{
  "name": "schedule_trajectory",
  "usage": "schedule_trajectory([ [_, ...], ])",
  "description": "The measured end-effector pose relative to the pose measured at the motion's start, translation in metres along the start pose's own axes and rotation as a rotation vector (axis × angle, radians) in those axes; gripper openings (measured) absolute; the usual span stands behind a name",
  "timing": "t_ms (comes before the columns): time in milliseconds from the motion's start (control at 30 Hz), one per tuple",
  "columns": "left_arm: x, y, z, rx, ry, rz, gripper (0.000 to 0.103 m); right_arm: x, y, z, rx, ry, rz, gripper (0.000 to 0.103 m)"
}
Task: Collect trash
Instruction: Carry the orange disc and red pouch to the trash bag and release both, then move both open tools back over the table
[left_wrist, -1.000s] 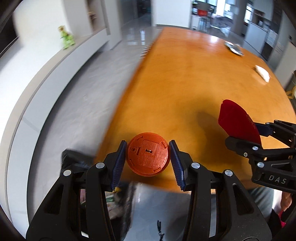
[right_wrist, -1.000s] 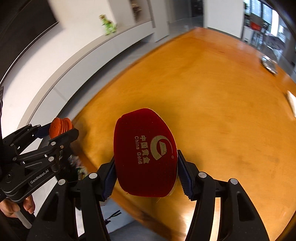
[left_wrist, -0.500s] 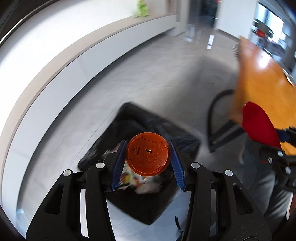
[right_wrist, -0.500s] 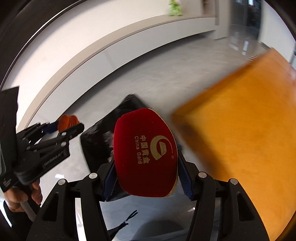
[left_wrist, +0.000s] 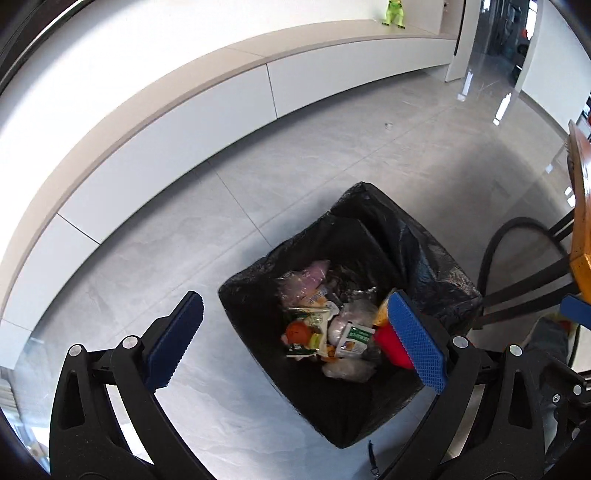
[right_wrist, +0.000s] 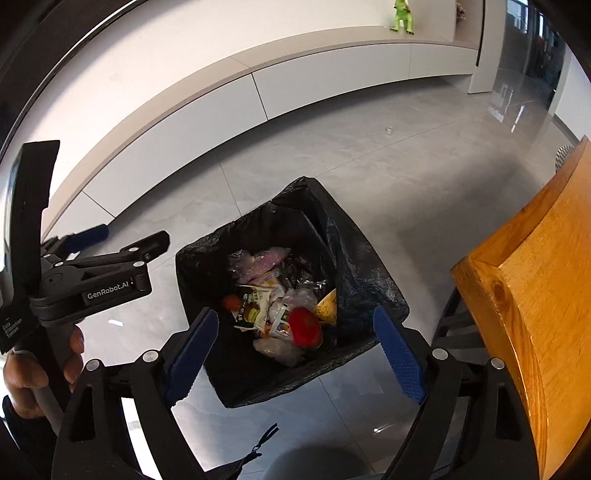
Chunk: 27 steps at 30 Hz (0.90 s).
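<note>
A black-lined trash bin (left_wrist: 424, 251) (right_wrist: 354, 258) stands on the grey floor, holding several wrappers. Among them lies an orange round disc (left_wrist: 297, 331) (right_wrist: 231, 301). A red paddle-shaped piece (left_wrist: 391, 345) (right_wrist: 304, 325) rests on the wrappers near the bin's right side. My left gripper (left_wrist: 293, 299) hangs above the bin, its jaws opening wide with nothing between them. My right gripper (right_wrist: 295, 315) is also over the bin, jaws opening and empty. The left gripper (right_wrist: 129, 236) shows from the side in the right wrist view, held by a hand (right_wrist: 37, 369).
A corner of the orange wooden table (right_wrist: 535, 295) (left_wrist: 580, 206) juts in at the right, with black legs and a curved black hoop (left_wrist: 495, 251) beneath it. A low white cabinet (left_wrist: 258, 92) lines the wall, with a green toy dinosaur (left_wrist: 395, 13) on it.
Both grippers swung from the table to above the bin and opened. The orange disc left the left jaws and the red paddle left the right jaws; both now lie in the bin.
</note>
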<state>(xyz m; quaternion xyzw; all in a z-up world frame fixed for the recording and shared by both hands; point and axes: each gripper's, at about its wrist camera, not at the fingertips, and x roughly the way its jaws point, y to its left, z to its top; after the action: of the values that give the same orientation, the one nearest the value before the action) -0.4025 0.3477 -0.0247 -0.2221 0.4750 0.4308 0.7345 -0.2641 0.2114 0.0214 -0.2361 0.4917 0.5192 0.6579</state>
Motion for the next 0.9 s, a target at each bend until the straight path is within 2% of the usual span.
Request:
schedule_trajectory([
  [233, -0.011, -0.014, 0.003, 0.022, -0.019, -0.048, 0.097, -0.027, -0.024, -0.006, 0.056, -0.051, -0.005, 0.086],
  [333, -0.027, -0.038, 0.009, 0.053, -0.052, -0.1, 0.097, -0.045, -0.043, -0.011, 0.082, -0.092, -0.035, 0.086],
  [433, -0.046, -0.068, 0.016, 0.107, -0.088, -0.131, 0.097, -0.074, -0.077, -0.022, 0.144, -0.136, -0.072, 0.086],
  [633, -0.076, -0.167, 0.03, 0.266, -0.133, -0.229, 0.097, -0.12, -0.151, -0.048, 0.273, -0.18, -0.166, 0.086],
  [900, -0.1, -0.309, 0.027, 0.482, -0.137, -0.346, 0.097, -0.172, -0.268, -0.102, 0.488, -0.221, -0.303, 0.086],
])
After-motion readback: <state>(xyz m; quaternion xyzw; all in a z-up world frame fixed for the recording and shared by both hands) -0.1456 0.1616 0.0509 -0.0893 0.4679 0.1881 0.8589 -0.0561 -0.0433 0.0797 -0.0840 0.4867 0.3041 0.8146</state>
